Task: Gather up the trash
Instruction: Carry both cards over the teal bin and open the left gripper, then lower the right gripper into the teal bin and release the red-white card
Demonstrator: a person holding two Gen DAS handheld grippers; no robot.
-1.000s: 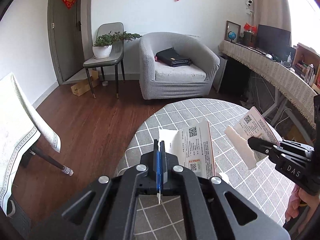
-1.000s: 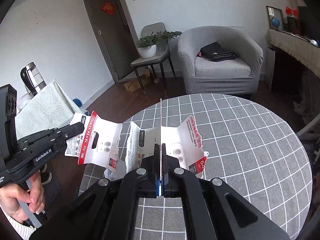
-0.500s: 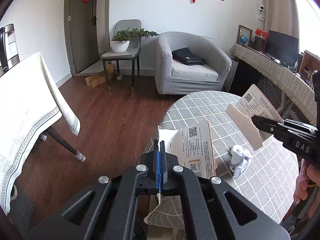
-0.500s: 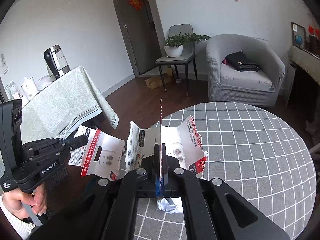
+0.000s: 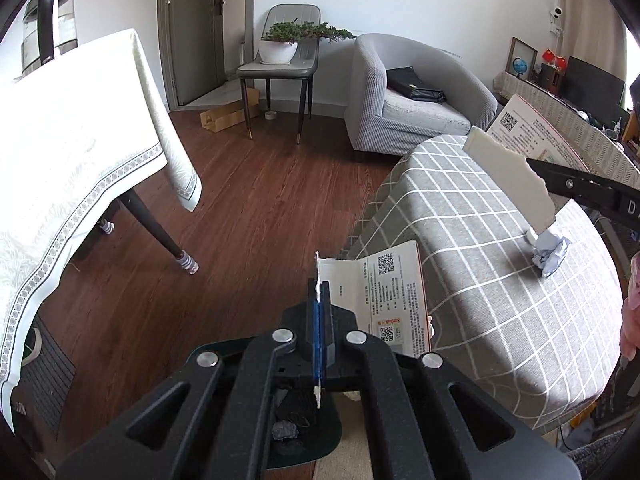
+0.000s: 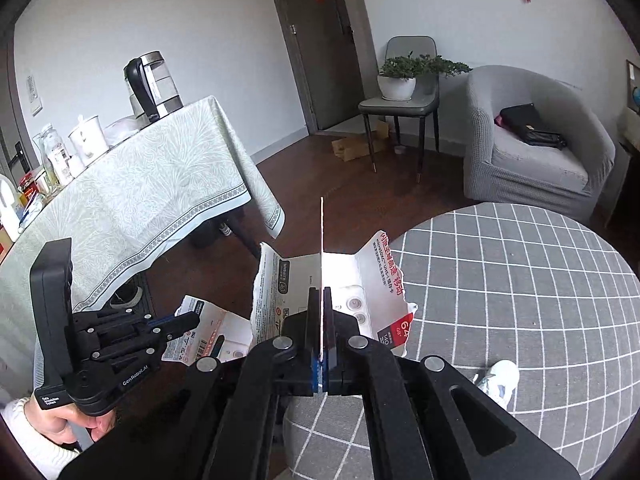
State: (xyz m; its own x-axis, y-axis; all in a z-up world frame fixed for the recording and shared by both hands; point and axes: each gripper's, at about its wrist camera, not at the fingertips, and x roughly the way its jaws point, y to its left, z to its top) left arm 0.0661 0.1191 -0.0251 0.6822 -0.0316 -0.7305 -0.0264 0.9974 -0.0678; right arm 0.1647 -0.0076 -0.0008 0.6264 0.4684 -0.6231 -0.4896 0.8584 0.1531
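My left gripper is shut on a torn white packaging card printed with QR codes, held past the left edge of the round checked table. Right under it lies a dark bin opening with a grey crumpled scrap inside. My right gripper is shut on a second torn card with red print, also at the table's left edge. From the right wrist, the left gripper and its card show lower left. A crumpled paper ball rests on the table.
A table with a pale patterned cloth stands to the left, with a kettle and cups on it. Dark wood floor lies between the two tables. A grey armchair and a chair with a potted plant stand at the back.
Both grippers have swung left, from over the round table to its left edge, still gripping their cards. The paper ball and the bin opening have come into view.
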